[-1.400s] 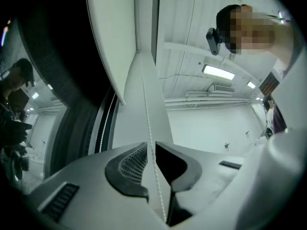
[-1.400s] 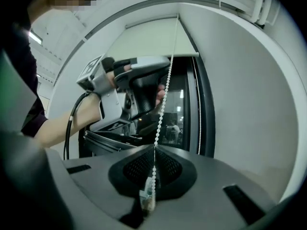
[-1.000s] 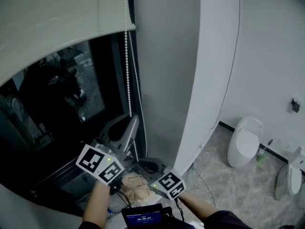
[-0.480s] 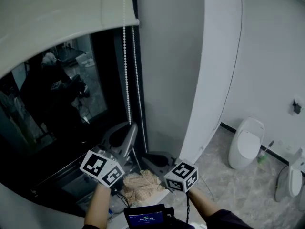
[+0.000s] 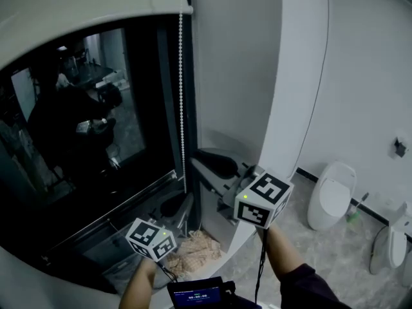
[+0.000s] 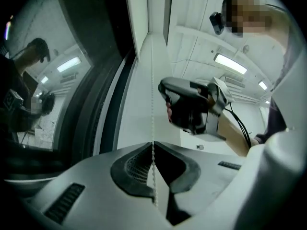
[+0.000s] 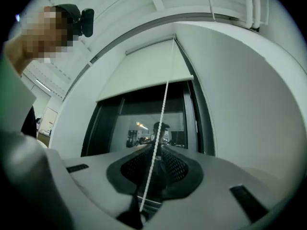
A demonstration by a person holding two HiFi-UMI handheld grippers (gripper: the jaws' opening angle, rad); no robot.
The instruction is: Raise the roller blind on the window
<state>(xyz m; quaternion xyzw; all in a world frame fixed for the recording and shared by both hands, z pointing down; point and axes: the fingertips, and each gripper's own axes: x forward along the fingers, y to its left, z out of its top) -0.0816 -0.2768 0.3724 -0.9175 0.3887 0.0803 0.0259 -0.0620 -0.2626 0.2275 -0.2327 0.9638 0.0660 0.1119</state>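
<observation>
Looking down from the head view, a pale roller blind (image 5: 84,11) covers only the top of a dark window (image 5: 77,147), and most of the glass below it is bare. A white bead chain (image 5: 181,95) hangs straight down along the window's right edge, beside a pale grey wall column (image 5: 238,76).

Both grippers are on this chain, one above the other. The right gripper (image 7: 157,146) is the higher one, held out at the end of a raised forearm with its marker cube (image 5: 262,199) facing the camera. In the right gripper view its jaws are closed on the chain, which runs up from between the dark pads to the blind. That view shows the blind's lower edge crossing the upper part of the window.

The left gripper (image 6: 153,145) sits lower, close to the sill, with its own marker cube (image 5: 151,238) showing. In the left gripper view its jaw tips are pressed together with the chain pinched between them, and beads trail down towards the camera. The right gripper shows above it in that view, up and to the right.

A crumpled cloth (image 5: 193,250) lies below the window near the left gripper. Two white floor-standing fixtures (image 5: 330,192) stand well apart from the window, along the far wall on a stone-patterned floor (image 5: 309,250).
</observation>
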